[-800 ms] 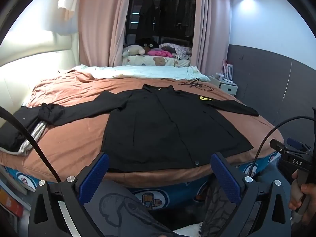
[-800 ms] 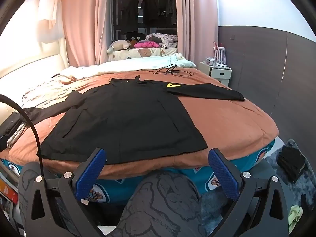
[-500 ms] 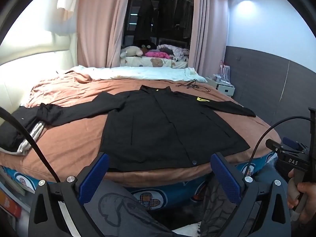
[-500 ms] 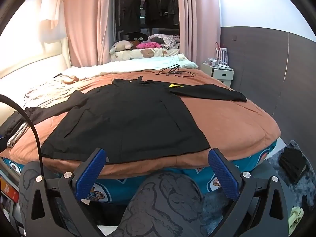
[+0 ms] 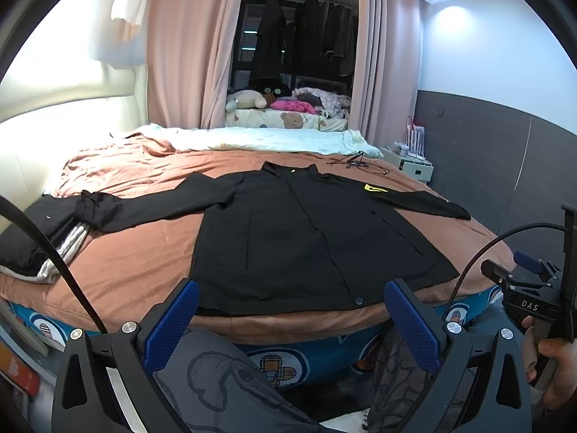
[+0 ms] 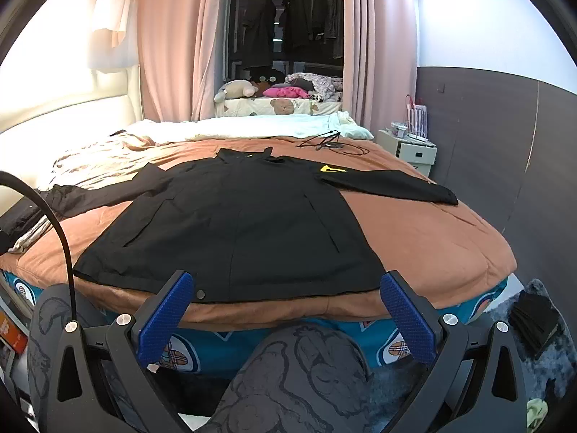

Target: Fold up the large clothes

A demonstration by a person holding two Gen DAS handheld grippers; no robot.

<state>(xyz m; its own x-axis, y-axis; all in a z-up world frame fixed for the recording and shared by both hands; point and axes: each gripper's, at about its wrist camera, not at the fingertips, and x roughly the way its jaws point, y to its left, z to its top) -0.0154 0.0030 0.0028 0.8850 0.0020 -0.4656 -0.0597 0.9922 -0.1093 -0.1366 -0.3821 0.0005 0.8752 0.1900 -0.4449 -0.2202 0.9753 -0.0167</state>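
Note:
A large black long-sleeved jacket point(image 5: 299, 238) lies flat on the brown bed point(image 5: 126, 270), collar far, hem near the front edge, both sleeves spread out sideways. A yellow patch point(image 5: 375, 188) marks its right shoulder. It also shows in the right wrist view point(image 6: 234, 216). My left gripper point(image 5: 288, 319) is open and empty, held in front of the hem, short of the bed edge. My right gripper point(image 6: 285, 310) is open and empty, also just short of the hem. The right gripper's body shows at the left wrist view's right edge point(image 5: 530, 299).
A pile of dark and white clothes point(image 5: 39, 241) lies at the bed's left edge under the left sleeve end. A black cable point(image 5: 360, 164) lies near the far right of the bed. A white nightstand point(image 6: 411, 151) stands right. My patterned trouser knees point(image 6: 299, 371) are below the grippers.
Both grippers have edged slightly forward and up towards the bed; the jacket sits a little nearer in both views. The jacket has not moved. Both stay open.

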